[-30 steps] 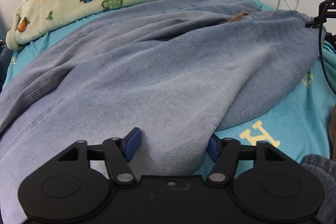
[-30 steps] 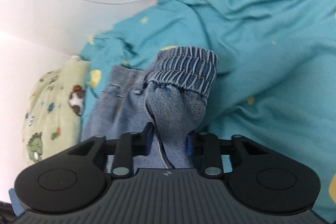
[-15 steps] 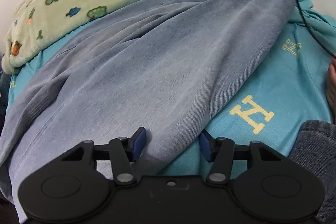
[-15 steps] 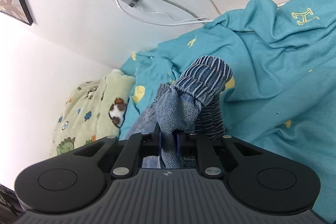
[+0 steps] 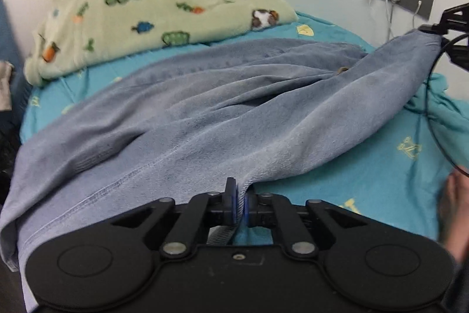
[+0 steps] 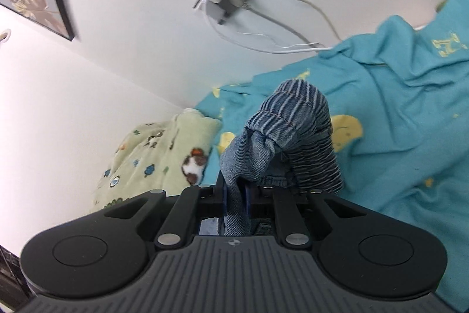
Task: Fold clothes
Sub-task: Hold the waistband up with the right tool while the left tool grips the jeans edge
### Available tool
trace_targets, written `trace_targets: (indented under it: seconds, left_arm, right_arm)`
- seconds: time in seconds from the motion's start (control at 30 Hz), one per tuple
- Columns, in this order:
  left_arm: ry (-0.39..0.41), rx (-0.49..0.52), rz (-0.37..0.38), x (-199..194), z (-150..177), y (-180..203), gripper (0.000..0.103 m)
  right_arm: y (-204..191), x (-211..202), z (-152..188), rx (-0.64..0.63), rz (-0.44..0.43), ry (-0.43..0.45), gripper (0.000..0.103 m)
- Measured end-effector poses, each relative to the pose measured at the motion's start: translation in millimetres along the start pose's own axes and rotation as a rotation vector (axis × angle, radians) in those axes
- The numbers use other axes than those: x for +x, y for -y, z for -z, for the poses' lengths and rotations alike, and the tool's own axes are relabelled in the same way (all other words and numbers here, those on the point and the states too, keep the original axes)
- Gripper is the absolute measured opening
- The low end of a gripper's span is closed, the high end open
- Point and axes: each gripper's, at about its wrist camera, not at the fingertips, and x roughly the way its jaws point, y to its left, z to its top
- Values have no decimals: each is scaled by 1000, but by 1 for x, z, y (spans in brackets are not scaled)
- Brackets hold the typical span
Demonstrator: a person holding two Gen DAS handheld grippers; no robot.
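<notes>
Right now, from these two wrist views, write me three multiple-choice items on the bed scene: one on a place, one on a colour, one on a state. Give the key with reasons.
1. Where does the green dinosaur-print blanket lie?
A. At the far end of the bed, by the wall corner
B. Over the jeans
C. On the floor

2. What colour is the bedsheet?
A. White
B. Teal with yellow marks
C. Red

3. How does the left gripper stand?
A. Wide open above the sheet
B. Shut on a charger cable
C. Shut on the jeans

Key: 1 A, the blanket is bunched beyond the jeans at the walls' corner. 2 B, teal cloth with yellow marks shows in both views. 3 C, denim is pinched between its blue pads; the right gripper likewise pinches denim near the ribbed cuff.
</notes>
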Motion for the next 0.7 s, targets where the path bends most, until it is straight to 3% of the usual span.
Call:
trace_targets:
  seconds: [0.2, 0.27, 0.43, 0.7]
  left_arm:
    - [-34, 64, -28, 13, 8, 3, 11]
    - [-14, 39, -40, 16, 14, 2, 20]
    - [20, -30, -34, 19, 25, 3, 31]
    - [98, 49, 9, 12, 23, 28, 47]
  right_arm:
    - [3, 17, -3, 20, -45, -11, 12]
    - [-1, 22, -4, -11, -79, -12, 12]
    - [-7, 31, -3, -29, -118, -4, 12]
    - [-4, 32, -7, 26, -174, -9, 12]
